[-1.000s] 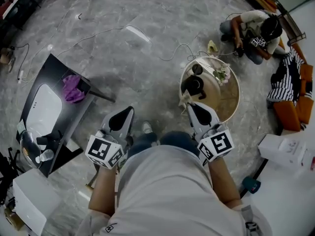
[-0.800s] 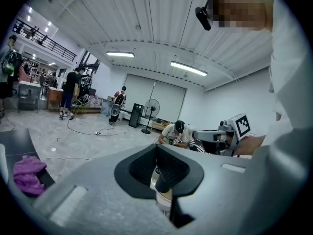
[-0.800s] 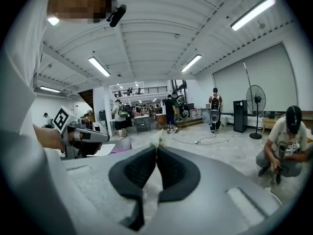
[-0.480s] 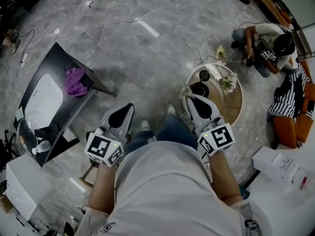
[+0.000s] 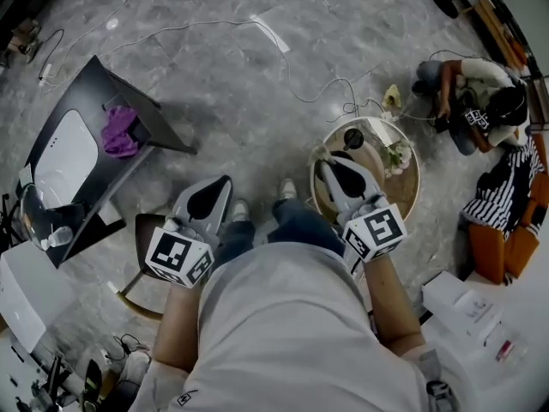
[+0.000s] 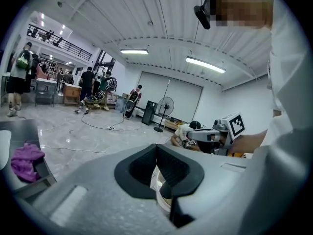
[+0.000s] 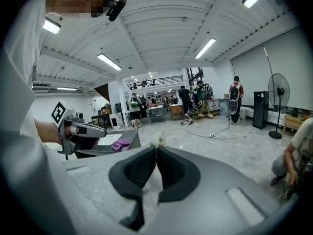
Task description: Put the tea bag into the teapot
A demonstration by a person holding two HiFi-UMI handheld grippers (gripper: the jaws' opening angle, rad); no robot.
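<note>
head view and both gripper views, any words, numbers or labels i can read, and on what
No text can be read in any view.
Cubes on the left gripper and right gripper: black-and-white square marker patterns, no letters.
On the white box: faint print, too small to read.
The shirt logo: too small to read.
The tea bag in the right gripper: no print shows.

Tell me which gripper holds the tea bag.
The right gripper: a pale tea bag pokes out of its closed tips. The left gripper is shut on nothing.
</note>
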